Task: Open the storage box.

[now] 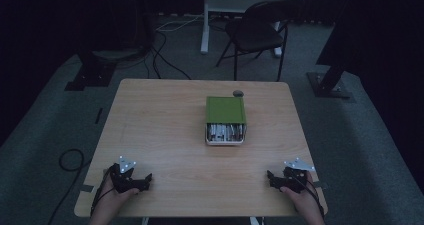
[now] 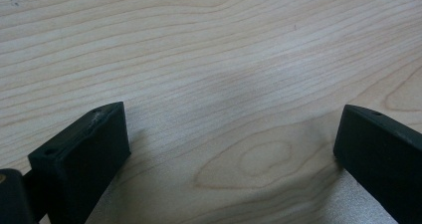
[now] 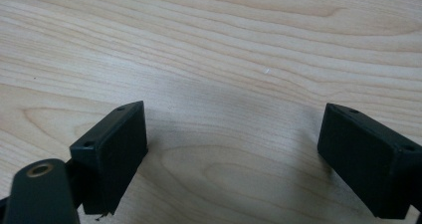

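Pale wood grain runs across the counter (image 1: pixel 165 130), and that is the biggest thing I have under me. On it, well ahead of both sets of jaws and roughly between their lines, sits the green box (image 1: pixel 225 119): its green lid is slid back so the near end is uncovered, and a row of small pale items shows there, too dim for me to name. Just past the box's far right corner lies a small dark round object (image 1: pixel 238 93), close to the counter's far edge.

My left gripper (image 1: pixel 140 180) rests low at the near left corner of the counter, held in a hand. In the left gripper view, its jaws stand spread wide with bare wood between them. My right gripper (image 1: pixel 273 178) rests at the near right corner, also in a hand. In the right gripper view, its jaws are spread just as wide, again with bare wood between them. Both are well apart from the box.
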Demonstrator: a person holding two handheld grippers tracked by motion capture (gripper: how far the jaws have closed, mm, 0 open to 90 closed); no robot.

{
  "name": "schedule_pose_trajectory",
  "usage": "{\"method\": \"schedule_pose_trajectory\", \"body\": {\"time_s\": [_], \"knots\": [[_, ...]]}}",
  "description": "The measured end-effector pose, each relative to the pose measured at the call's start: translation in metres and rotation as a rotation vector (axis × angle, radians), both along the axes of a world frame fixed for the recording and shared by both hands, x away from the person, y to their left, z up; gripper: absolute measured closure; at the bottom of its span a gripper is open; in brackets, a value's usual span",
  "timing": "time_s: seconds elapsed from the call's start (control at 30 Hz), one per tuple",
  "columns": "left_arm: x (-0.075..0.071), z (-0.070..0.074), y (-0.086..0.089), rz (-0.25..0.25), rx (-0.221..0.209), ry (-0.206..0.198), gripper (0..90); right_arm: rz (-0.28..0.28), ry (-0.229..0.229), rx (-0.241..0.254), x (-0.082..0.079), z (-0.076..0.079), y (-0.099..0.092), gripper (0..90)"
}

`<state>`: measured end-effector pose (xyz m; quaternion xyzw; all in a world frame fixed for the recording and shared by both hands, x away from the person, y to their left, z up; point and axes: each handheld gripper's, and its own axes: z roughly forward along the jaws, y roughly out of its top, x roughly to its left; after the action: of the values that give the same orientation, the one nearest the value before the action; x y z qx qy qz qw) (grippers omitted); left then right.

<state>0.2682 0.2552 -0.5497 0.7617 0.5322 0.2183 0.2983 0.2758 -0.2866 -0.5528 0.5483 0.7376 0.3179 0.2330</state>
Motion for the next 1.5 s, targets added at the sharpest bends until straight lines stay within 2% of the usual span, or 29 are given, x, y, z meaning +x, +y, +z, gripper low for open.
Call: {"method": "schedule_pose_trajectory", "body": {"time_s": [0.27, 0.43, 0.53, 0.83, 1.0, 1.13, 1.27, 1.5], "knots": [[0.000, 0.000, 0.000, 0.004, 0.000, 0.000, 1.5, -0.005, -0.014, -0.024, 0.000, 0.000, 0.004, 11.8], [0.000, 0.000, 0.000, 0.004, 0.000, 0.000, 1.5, 0.025, -0.036, -0.073, -0.001, 0.002, 0.010, 11.8], [0.000, 0.000, 0.000, 0.004, 0.000, 0.000, 1.5, 0.029, -0.038, -0.085, 0.000, 0.003, 0.013, 11.8], [0.000, 0.000, -0.001, 0.007, 0.000, 0.000, 1.5, 0.046, -0.040, -0.094, 0.002, 0.005, 0.022, 11.8], [0.000, 0.000, -0.001, 0.007, 0.000, 0.000, 1.6, 0.048, -0.056, -0.102, 0.002, 0.006, 0.028, 11.9], [0.000, 0.000, -0.001, 0.007, 0.000, 0.000, 1.5, 0.069, -0.071, -0.124, 0.003, 0.009, 0.035, 11.9], [0.000, 0.000, -0.001, 0.007, 0.000, 0.000, 1.5, 0.084, -0.065, -0.129, 0.005, 0.008, 0.039, 12.0], [0.000, 0.000, -0.001, 0.007, 0.000, 0.000, 1.5, 0.115, -0.072, -0.175, 0.006, 0.006, 0.051, 12.0]]}}
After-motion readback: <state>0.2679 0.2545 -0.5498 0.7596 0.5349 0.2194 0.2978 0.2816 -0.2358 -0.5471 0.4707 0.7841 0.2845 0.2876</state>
